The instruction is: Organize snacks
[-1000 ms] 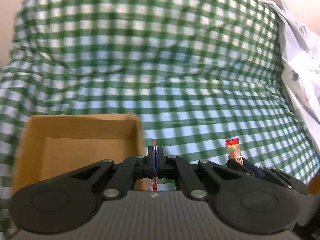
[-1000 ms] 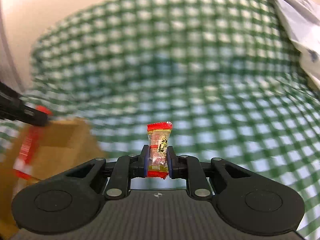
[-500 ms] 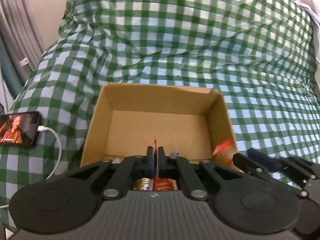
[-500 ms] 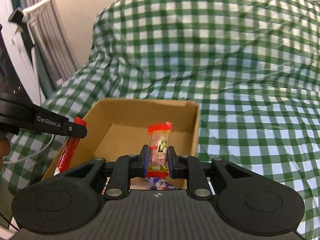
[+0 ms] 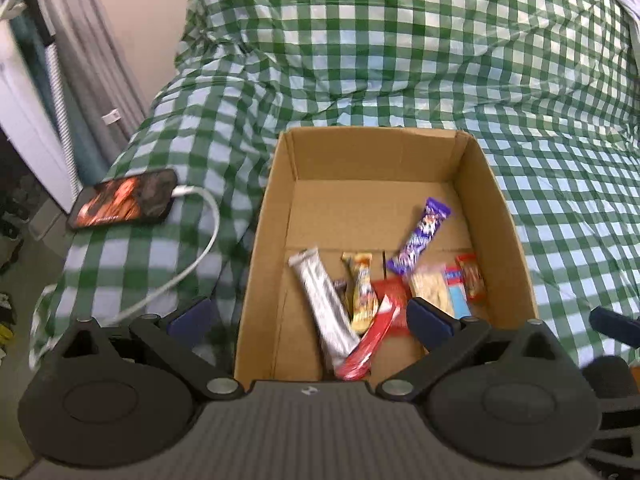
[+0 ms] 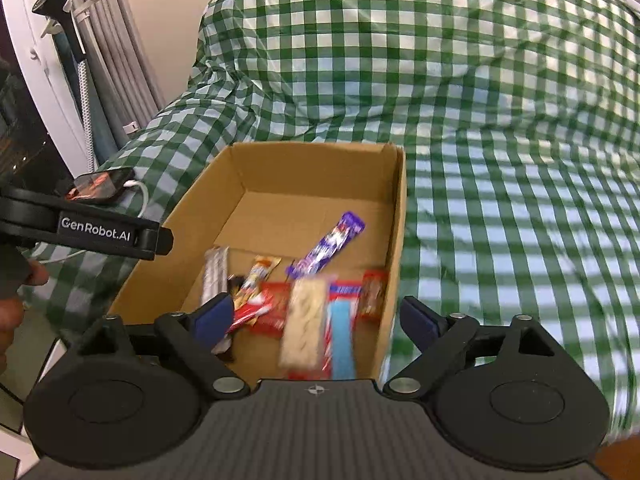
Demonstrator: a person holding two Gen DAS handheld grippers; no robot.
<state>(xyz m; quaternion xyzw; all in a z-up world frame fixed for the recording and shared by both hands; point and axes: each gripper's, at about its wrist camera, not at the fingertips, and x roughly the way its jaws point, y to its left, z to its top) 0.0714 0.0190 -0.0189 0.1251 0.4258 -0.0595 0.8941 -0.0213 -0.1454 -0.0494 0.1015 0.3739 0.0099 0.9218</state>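
An open cardboard box (image 5: 500, 216) (image 6: 398, 216) stands on the green checked cloth and holds several snacks. Among them are a purple bar (image 5: 420, 240) (image 6: 328, 246), a silver bar (image 5: 324, 304), a blurred red stick (image 5: 370, 340) and a small red-ended packet (image 5: 471, 278) (image 6: 374, 292). My left gripper (image 5: 310, 320) hangs over the box's near left corner, its jaws opening wide, nothing pressed between the pads. My right gripper (image 6: 316, 320) is over the box's near right part, jaws also opening, with nothing gripped.
A phone (image 5: 124, 200) (image 6: 100, 184) with a lit screen and a white cable (image 5: 192, 264) lies on the cloth left of the box. Curtains (image 5: 84, 80) and a white frame stand at far left. The left tool's finger (image 6: 100, 232) crosses the right wrist view.
Both grippers swept left to above the box. The left one let go of the red stick and the right one its red-ended packet; both jaws went from shut to wide apart.
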